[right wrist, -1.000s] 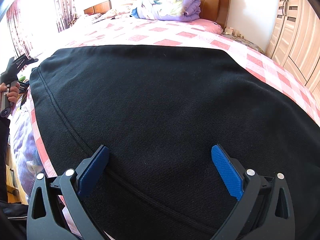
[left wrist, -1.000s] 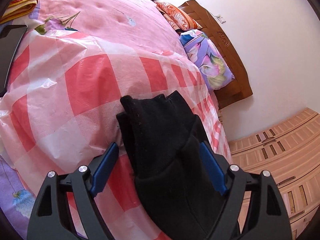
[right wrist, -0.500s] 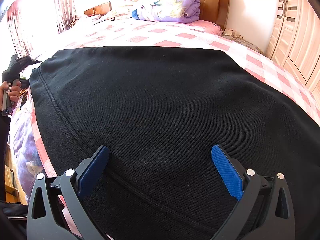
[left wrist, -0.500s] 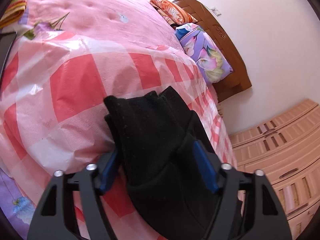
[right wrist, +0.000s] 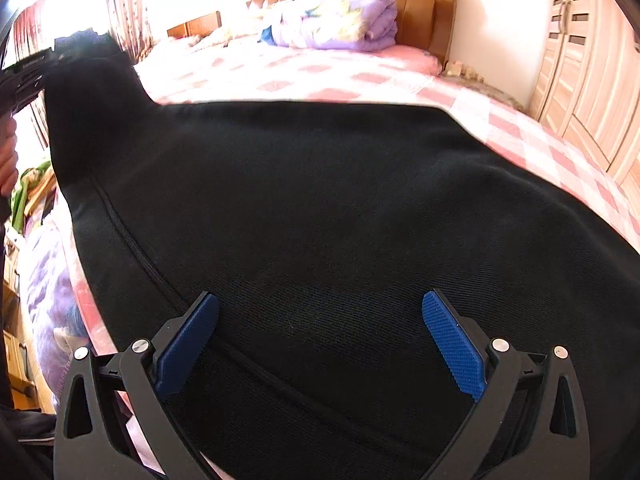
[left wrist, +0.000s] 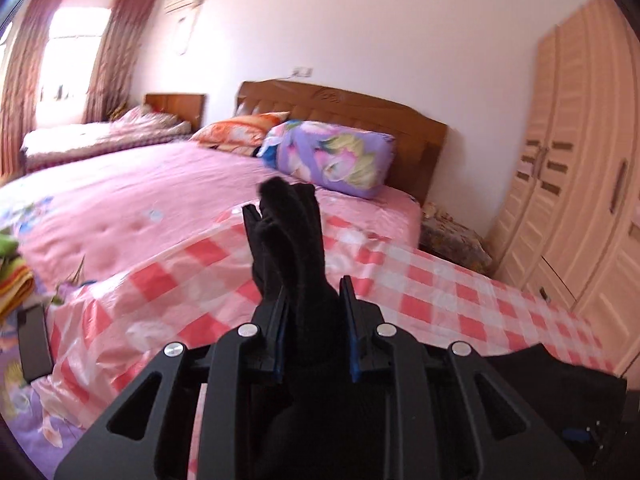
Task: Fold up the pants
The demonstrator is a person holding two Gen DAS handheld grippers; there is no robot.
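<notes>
The left gripper [left wrist: 314,280] has just been closing, and now its two jaws pinch a bunched end of the black pants [right wrist: 320,220] between the blue pads. The fabric stands up out of the jaws in several thick folds, and it is lifted above the checked sheet [left wrist: 420,292], not lying on it. In the right wrist view this same gripper appears at the far left edge, held by a hand [right wrist: 8,160], with the corner of the pants pulled up toward it into a raised peak. The rest of the pants lies spread wide and rather flat over the red and white checked sheet on the bed, and a long seam runs diagonally across the cloth on the left side. The right gripper [right wrist: 320,320] is low over the near part of the pants with its jaws spread wide apart; the blue pads [right wrist: 452,340] stand on either side of the seam area, and I cannot tell whether their tips touch the fabric, but they do not squeeze it. Behind, a folded purple floral quilt [left wrist: 332,156] lies against the wooden headboard [left wrist: 360,112], an orange pillow [left wrist: 240,132] is beside it, and a pale wooden wardrobe [left wrist: 580,180] stands to the right of the bed.
</notes>
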